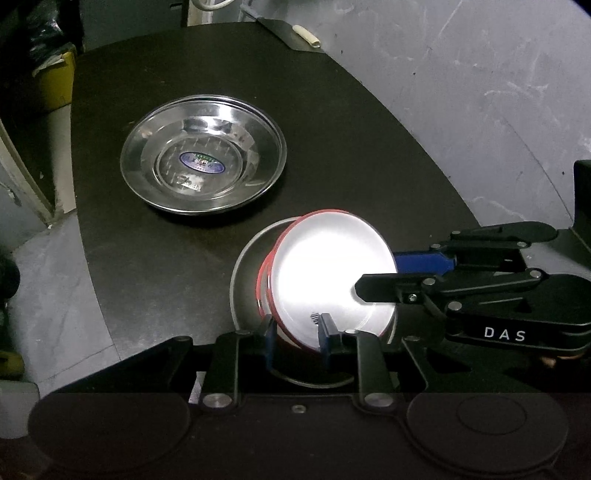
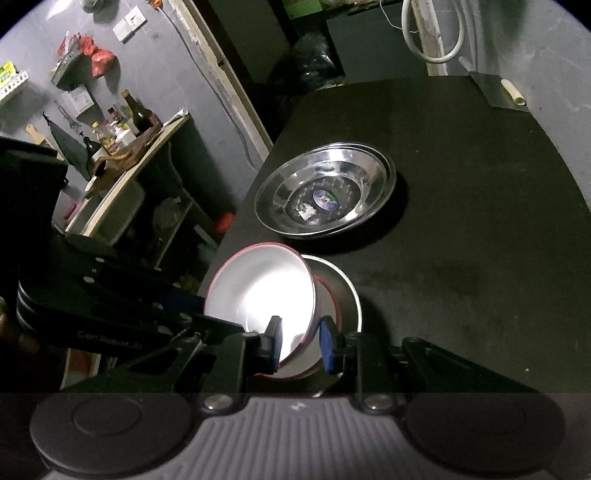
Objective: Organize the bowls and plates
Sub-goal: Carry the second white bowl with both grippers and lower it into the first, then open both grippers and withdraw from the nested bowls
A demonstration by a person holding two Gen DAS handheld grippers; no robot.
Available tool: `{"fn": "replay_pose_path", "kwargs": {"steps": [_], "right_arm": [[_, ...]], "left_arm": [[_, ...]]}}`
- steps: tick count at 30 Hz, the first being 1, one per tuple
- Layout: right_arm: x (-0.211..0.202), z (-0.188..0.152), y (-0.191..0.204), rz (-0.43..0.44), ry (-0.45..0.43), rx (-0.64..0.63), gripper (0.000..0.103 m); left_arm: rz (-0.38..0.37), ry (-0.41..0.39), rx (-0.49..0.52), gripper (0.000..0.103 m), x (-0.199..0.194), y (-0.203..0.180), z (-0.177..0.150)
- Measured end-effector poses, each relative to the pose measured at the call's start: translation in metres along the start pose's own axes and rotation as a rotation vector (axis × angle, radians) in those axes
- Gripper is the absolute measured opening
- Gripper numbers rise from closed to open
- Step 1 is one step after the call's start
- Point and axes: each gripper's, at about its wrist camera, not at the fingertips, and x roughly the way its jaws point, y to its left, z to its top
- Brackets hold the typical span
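A white bowl [image 1: 332, 266] [image 2: 266, 288] with a red rim is tilted up over a second red-rimmed bowl [image 1: 263, 291]. Both rest inside a steel bowl [image 1: 240, 266] [image 2: 351, 295] near the front of the black table [image 1: 332, 129]. My left gripper [image 1: 298, 332] is shut on the white bowl's near rim, one finger inside and one outside. My right gripper [image 2: 301, 341] is shut on the rim at the opposite side. In the left wrist view the right gripper [image 1: 380, 273] reaches in from the right. A stack of steel plates [image 1: 203, 155] [image 2: 325, 192] lies further back.
The table's left edge drops to grey floor [image 1: 55, 295]. A cleaver [image 1: 291, 33] lies at the table's far end. Left of the table stands a shelf with bottles [image 2: 122, 125]. A yellow box [image 1: 59, 81] sits beyond the far left corner.
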Motion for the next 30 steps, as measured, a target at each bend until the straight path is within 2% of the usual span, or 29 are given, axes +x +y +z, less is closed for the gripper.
{"fn": "replay_pose_path", "kwargs": {"steps": [17,30], "right_arm": [[0.007,0.002,0.004,-0.007,0.059,-0.033,0.026],[0.007,0.002,0.007,-0.030,0.074,-0.049,0.026]], "left_arm": [[-0.004,0.045,-0.004,0.028,0.010,0.004,0.001],[-0.015,0.045,-0.006,0.029,0.011,0.005,0.001]]}}
